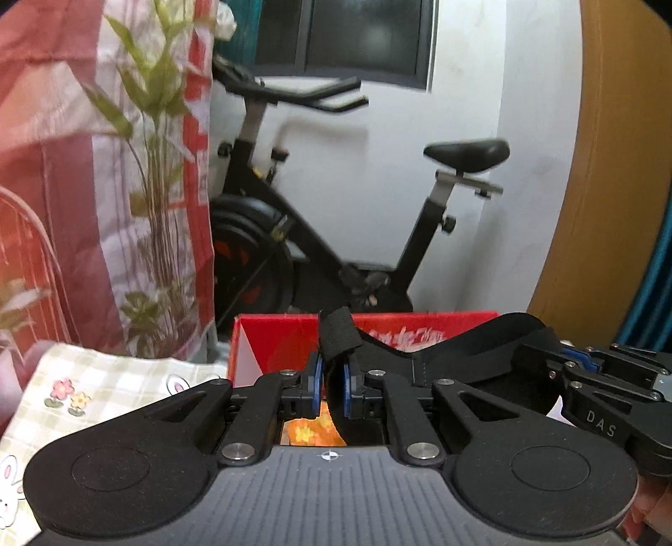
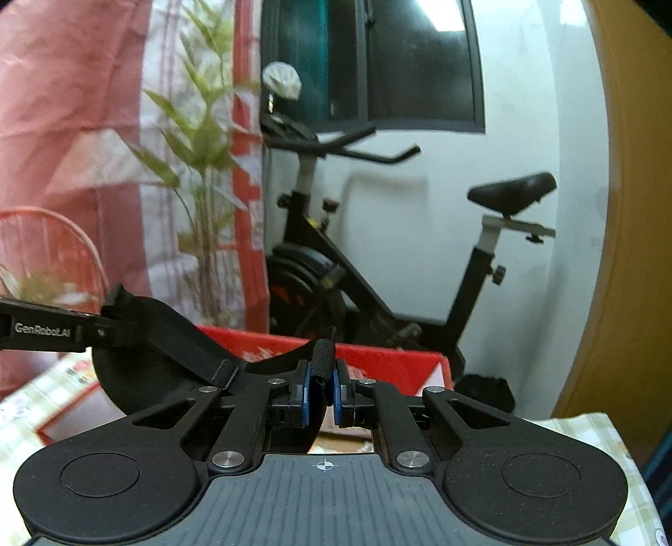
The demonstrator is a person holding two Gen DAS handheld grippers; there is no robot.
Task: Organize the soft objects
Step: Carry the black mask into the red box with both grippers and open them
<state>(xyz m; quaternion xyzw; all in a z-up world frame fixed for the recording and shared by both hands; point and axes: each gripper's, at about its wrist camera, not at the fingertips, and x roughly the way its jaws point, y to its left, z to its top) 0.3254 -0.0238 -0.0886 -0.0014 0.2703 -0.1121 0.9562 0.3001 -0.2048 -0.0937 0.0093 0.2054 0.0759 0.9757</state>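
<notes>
Both tongs, left (image 1: 332,378) and right (image 2: 322,388), pinch one black strap (image 1: 462,348) (orange cloth (image 1: 311,432) shows only left).

A black exercise bike (image 1: 336,218) stands against a white wall (image 1: 483,105) below a dark, seemingly unlit window (image 1: 357,38).

One black strap (image 1: 441,357) – one red box (image 1: 294,336)

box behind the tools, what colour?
Red box, white lettering; best in the left wrist view.
</notes>
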